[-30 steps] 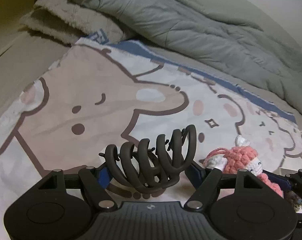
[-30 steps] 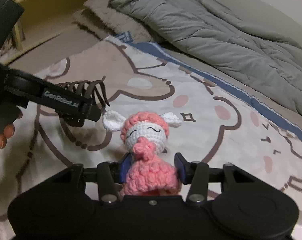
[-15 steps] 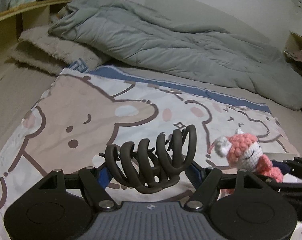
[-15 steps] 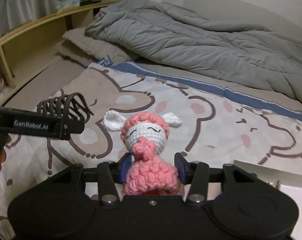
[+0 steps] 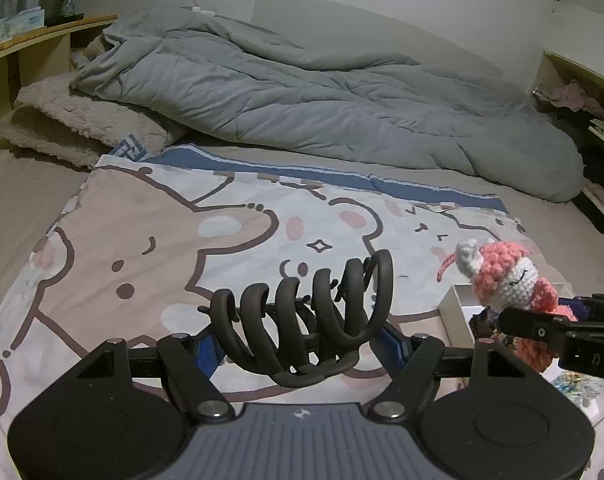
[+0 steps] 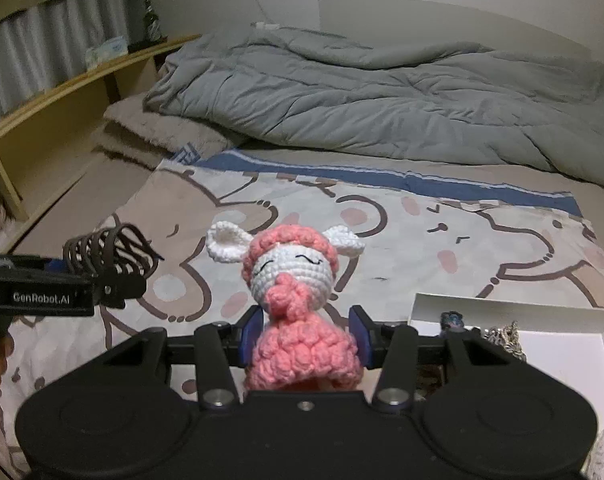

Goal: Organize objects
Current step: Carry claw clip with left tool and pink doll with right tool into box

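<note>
The left gripper (image 5: 302, 340) is clamped on a dark brown plastic claw hair clip (image 5: 306, 320), its blue pads pressing the clip's two ends, the curved teeth standing up between them. The right gripper (image 6: 304, 336) is pinched on the body of a pink and white crocheted yarn doll (image 6: 297, 308) with white ears and closed stitched eyes; the doll stands upright between the blue pads, head above them.

Both are held above a cartoon-bear printed blanket (image 5: 161, 248) in beige, white and pink with a blue border, spread on a bed. An open white cardboard box (image 6: 542, 344) sits on the blanket's right part, just beside the right gripper, with a few small trinkets inside that are too small to make out. In the left wrist view the doll hangs over the near corner of that box (image 5: 456, 312).

Beyond the blanket's far edge lies a rumpled grey quilted duvet (image 5: 322, 96); at the far left corner of the blanket rests a folded beige fleece throw (image 5: 81, 124). A wooden shelf (image 6: 73, 84) runs left of the blanket, behind the throw
</note>
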The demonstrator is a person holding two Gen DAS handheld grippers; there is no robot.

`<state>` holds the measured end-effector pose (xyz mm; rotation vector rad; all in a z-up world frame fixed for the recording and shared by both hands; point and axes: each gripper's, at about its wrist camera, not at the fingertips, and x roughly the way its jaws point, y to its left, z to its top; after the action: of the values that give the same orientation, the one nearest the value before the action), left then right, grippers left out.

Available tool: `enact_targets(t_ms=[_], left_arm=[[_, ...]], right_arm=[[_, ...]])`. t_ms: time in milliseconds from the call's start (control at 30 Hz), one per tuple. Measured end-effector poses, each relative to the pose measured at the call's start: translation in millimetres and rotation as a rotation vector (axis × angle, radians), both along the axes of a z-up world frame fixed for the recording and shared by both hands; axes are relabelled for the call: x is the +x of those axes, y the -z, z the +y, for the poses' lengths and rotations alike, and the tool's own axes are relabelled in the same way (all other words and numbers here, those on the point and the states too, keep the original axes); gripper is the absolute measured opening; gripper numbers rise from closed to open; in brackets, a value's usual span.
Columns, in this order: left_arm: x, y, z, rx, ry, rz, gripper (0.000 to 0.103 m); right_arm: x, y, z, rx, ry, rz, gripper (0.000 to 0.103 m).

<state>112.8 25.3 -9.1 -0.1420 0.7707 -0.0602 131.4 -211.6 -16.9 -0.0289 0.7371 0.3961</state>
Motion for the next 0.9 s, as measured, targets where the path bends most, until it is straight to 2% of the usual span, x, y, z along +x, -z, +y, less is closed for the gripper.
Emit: enact_targets(t_ms=[167,600,900], left_arm=[[-1,-4,-11,-0.009,0.019,-0.012,0.075],[11,-6,-47,-0.016,0.072,-0.023,0.075],[21,-9,-77,-0.035,0.114,-0.035,0.075]], right_arm=[[-2,0,-14,0.035,0.037,0.002,0.048],[-9,-11,-56,0.054,0.114,-0.040,0.048],[-7,-16,-99,0.057,0.209,-0.062,0.048]])
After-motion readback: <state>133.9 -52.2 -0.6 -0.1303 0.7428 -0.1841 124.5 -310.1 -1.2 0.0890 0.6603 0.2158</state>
